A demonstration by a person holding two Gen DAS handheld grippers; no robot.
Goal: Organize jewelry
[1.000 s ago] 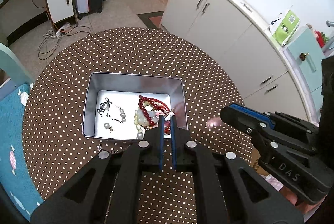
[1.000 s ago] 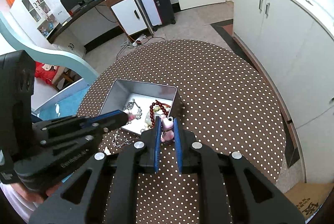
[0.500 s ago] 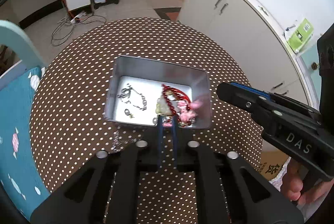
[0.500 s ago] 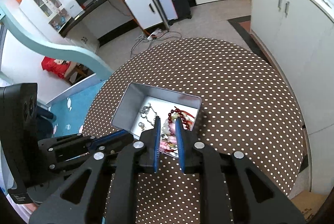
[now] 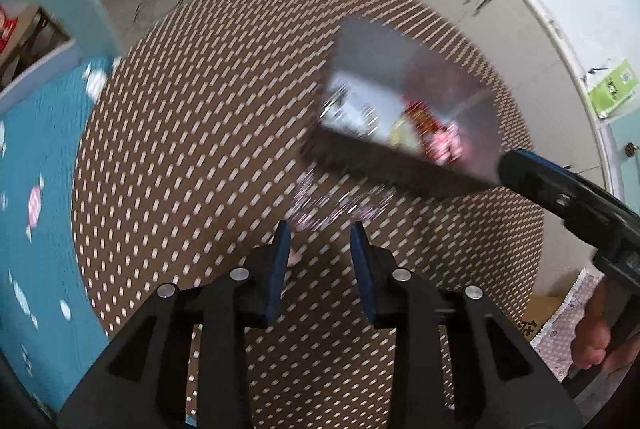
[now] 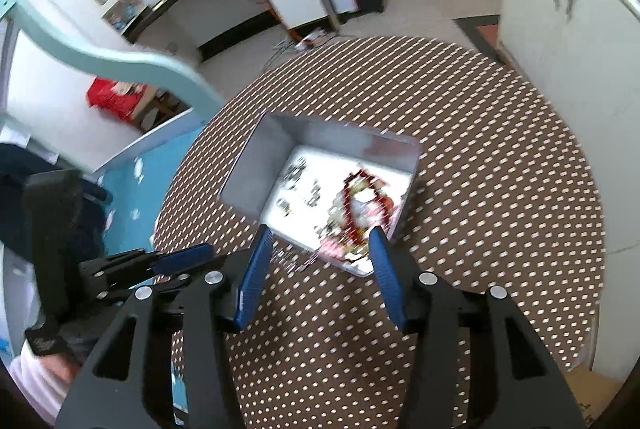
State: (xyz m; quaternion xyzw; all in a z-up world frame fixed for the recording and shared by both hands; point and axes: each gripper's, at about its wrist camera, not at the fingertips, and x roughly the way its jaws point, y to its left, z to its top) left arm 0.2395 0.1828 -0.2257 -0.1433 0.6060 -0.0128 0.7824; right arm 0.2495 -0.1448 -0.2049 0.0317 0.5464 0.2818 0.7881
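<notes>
Round table (image 5: 180, 133) under a brown, white-dotted cloth, filling both wrist views, now streaked with motion blur where a second ago every dot was sharp. Open metal tin (image 6: 280, 149) on the cloth, dead centre of the left view a second ago, now off to the upper right there and blurred. Inside the tin, heaped at its near right corner: red bead string (image 6: 352, 197), pale beads and a pink piece (image 5: 448, 145), the last seen pinched above the tin's edge in the right view a second ago, now down among the rest. Silver chain pieces toward the tin's left side, too smeared to tell apart. Loose glittering chain (image 5: 340, 205) on the cloth just outside the tin's near wall, right ahead of the left gripper (image 5: 320, 237). Left gripper pressed together a second ago, now spreading, blue pads parted, empty between, above the bare cloth. Right gripper (image 6: 320, 241) likewise widening, apart further than the left, hovering over the tin's near rim with nothing pinched. Part of a hand (image 5: 596, 341) on the right gripper's handle at the left view's edge.
</notes>
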